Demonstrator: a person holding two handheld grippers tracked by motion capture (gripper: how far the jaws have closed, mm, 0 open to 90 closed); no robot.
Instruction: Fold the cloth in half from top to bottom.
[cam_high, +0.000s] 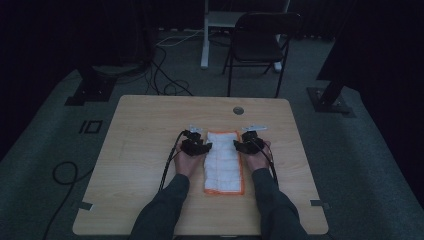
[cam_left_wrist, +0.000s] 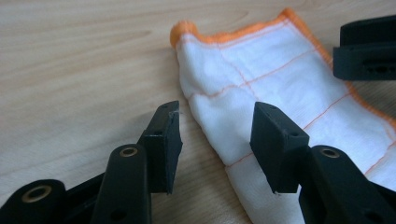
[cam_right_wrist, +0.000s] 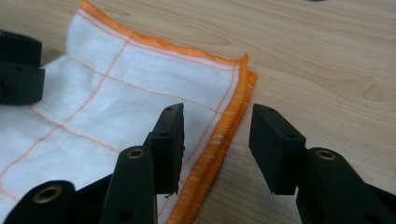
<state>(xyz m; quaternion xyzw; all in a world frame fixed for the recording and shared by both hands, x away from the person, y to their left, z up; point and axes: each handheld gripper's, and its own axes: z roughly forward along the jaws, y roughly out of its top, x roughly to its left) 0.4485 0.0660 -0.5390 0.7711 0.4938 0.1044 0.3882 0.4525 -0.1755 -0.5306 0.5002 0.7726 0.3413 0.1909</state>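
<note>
A folded white cloth (cam_high: 223, 161) with an orange hem and thin orange grid lines lies as a long strip in the middle of the wooden table (cam_high: 140, 130). My left gripper (cam_high: 202, 145) hovers at the cloth's left folded edge (cam_left_wrist: 205, 121), open, one jaw over bare wood and the other over the fabric. My right gripper (cam_high: 241, 145) is at the cloth's right orange hem (cam_right_wrist: 219, 140), also open, straddling that edge. Nothing is pinched in either. The other gripper's black jaw (cam_left_wrist: 366, 49) shows across the cloth.
A round cable hole (cam_high: 238, 110) sits near the table's far edge. Behind the table stand a black folding chair (cam_high: 260, 42) and a white desk leg (cam_high: 205, 40). Cables (cam_high: 165, 85) run over the grey floor, and black stand bases flank the table.
</note>
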